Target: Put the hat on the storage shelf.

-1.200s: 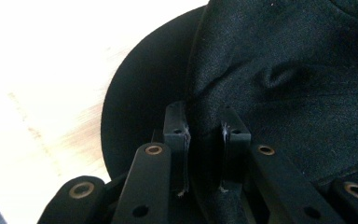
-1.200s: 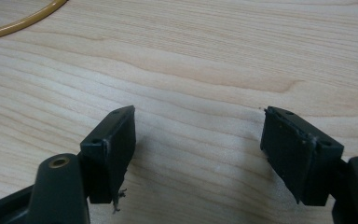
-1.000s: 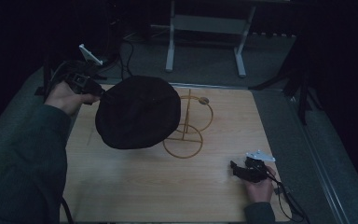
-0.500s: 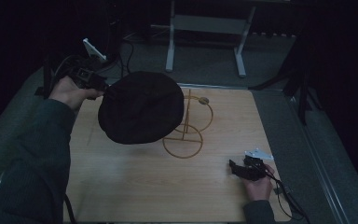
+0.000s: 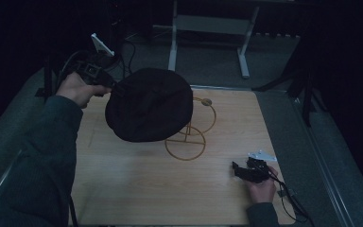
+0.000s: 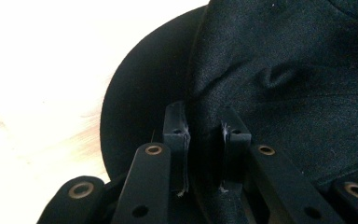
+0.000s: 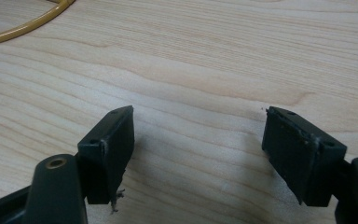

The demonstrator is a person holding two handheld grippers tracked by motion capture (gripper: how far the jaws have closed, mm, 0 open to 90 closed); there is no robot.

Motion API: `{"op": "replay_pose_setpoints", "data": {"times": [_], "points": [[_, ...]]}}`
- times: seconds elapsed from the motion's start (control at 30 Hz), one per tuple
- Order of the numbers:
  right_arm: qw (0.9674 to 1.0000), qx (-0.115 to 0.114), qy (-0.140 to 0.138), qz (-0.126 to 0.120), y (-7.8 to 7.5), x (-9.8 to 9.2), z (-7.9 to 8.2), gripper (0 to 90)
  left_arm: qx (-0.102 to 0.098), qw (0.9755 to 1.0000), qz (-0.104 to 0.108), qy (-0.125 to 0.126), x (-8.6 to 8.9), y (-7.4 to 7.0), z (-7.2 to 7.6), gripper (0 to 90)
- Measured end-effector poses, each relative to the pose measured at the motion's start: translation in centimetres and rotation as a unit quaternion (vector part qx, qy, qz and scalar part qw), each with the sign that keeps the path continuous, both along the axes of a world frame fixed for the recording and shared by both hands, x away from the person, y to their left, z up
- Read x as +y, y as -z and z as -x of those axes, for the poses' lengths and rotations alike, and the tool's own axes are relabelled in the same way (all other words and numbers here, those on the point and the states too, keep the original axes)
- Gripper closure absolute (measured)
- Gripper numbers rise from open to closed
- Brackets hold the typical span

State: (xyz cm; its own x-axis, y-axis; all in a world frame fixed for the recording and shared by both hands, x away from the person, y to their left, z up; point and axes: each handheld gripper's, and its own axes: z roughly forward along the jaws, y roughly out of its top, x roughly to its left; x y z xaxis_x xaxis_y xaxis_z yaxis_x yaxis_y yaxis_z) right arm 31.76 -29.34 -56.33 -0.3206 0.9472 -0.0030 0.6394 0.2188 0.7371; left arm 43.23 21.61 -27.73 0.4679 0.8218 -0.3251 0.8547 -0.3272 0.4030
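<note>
A black cap (image 5: 149, 105) hangs in the air over the left half of the wooden table (image 5: 123, 184). My left gripper (image 5: 109, 90) is shut on its edge; in the left gripper view the jaws pinch a fold of the black cap (image 6: 279, 79) at the left gripper (image 6: 204, 135). A gold wire stand (image 5: 189, 137) with rings sits on the table, partly hidden behind the cap. My right gripper (image 5: 237, 171) rests low at the front right, open, with bare wood between the jaws of the right gripper (image 7: 198, 140). A curve of the gold ring (image 7: 23, 25) shows at top left there.
Grey padded borders (image 5: 307, 142) flank the table. A white metal frame (image 5: 212, 28) stands on the floor beyond the far edge. Cables trail from both grippers.
My left gripper has lifted the cap a little and carried it slightly right, toward the stand. The right gripper has stayed in place.
</note>
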Motion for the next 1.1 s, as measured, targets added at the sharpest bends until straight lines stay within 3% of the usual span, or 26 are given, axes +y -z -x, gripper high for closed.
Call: {"op": "replay_pose_setpoints", "data": {"times": [0.63,1.1], "points": [[1.0000,0.000,-0.001,0.000,0.0,0.0,0.0,25.4,-0.008,1.0000,0.001,-0.001,-1.2,-1.1,-0.6,76.6],[1.0000,0.001,-0.001,0.000,0.0,0.0,0.0,25.3,-0.012,0.9999,0.001,0.006,-3.4,-1.7,-1.3,76.0]]}}
